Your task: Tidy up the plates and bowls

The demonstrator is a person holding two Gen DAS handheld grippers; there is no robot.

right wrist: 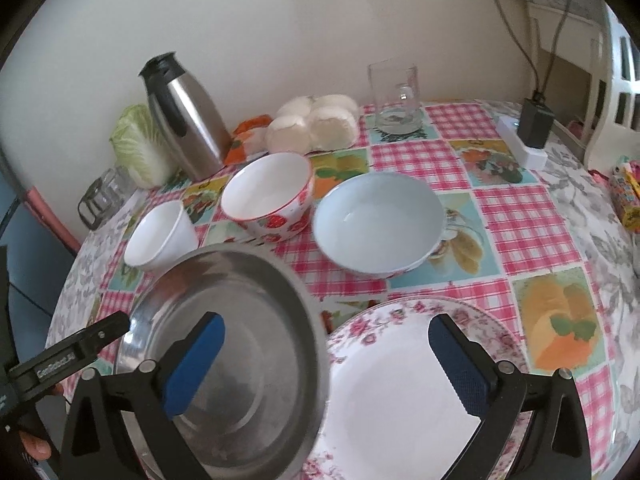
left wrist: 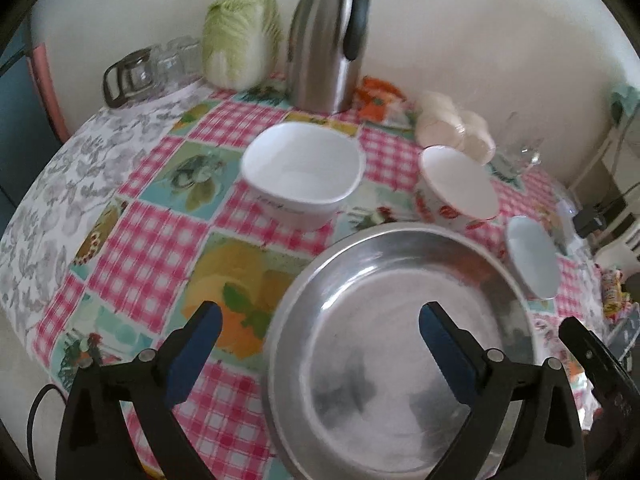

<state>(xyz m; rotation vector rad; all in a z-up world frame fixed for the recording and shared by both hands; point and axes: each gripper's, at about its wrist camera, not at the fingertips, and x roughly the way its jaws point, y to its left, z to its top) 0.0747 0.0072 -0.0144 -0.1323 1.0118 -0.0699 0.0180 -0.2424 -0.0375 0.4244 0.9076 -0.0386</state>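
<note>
A round steel plate (left wrist: pixel 400 340) lies on the checked tablecloth right under my left gripper (left wrist: pixel 320 316), which is open with its blue pads astride the plate's left rim and touching nothing. Behind it stand a white squarish bowl (left wrist: pixel 302 172), a strawberry-print bowl (left wrist: pixel 460 184) and a pale blue bowl (left wrist: pixel 532 256). In the right wrist view my right gripper (right wrist: pixel 326 324) is open above the seam between the steel plate (right wrist: pixel 224 340) and a floral plate (right wrist: pixel 400 380). The steel rim overlaps the floral plate's left edge. The pale blue bowl (right wrist: pixel 380 224) sits just beyond.
Along the wall stand a steel thermos (left wrist: pixel 324 40), a cabbage (left wrist: pixel 240 36), small glasses (left wrist: pixel 160 64) and bagged buns (left wrist: pixel 452 128). A glass mug (right wrist: pixel 396 100) and a power strip with an adapter (right wrist: pixel 528 136) are at the back right. Snack packets (right wrist: pixel 628 200) lie at the right edge.
</note>
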